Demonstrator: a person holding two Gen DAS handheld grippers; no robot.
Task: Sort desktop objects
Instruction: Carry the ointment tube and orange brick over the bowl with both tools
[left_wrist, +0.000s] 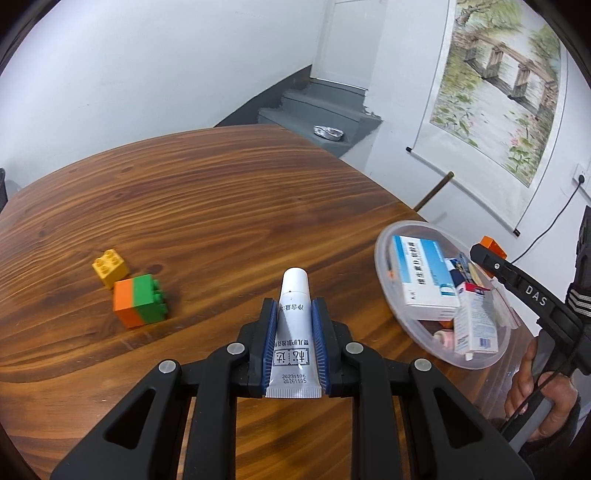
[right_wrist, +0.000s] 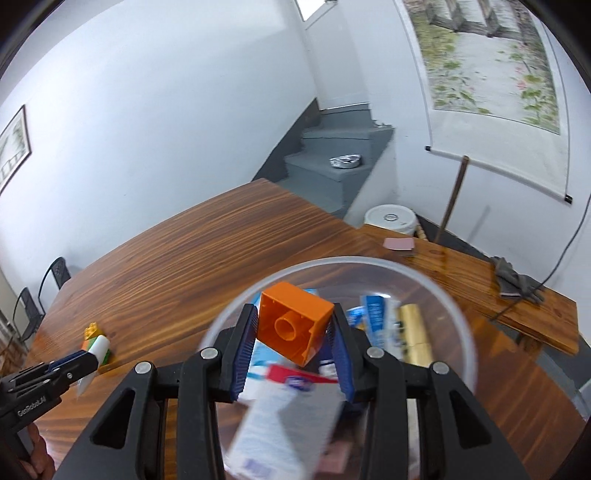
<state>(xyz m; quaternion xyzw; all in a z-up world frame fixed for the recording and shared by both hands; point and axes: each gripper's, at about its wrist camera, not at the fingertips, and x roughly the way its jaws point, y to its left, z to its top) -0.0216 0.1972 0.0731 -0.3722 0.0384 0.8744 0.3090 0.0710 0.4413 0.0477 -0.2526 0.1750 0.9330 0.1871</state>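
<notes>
Pinched between left gripper (left_wrist: 293, 317) pads: white ointment tube (left_wrist: 293, 325), cap forward, above wooden table (left_wrist: 221, 192). Right gripper (right_wrist: 291, 332) clamping orange brick (right_wrist: 293, 326) over clear bowl (left_wrist: 384, 236) of medicine boxes (left_wrist: 424, 277). Best kept out, set beside yellow brick (left_wrist: 109, 266); tube into bowl.

Left gripper (left_wrist: 293, 314) low and level, its 2 blue-padded fingers (left_wrist: 269, 343) clamped on a white tube (left_wrist: 293, 325), right gripper (right_wrist: 291, 332) pinching an orange block (right_wrist: 291, 328), tilted.
</notes>
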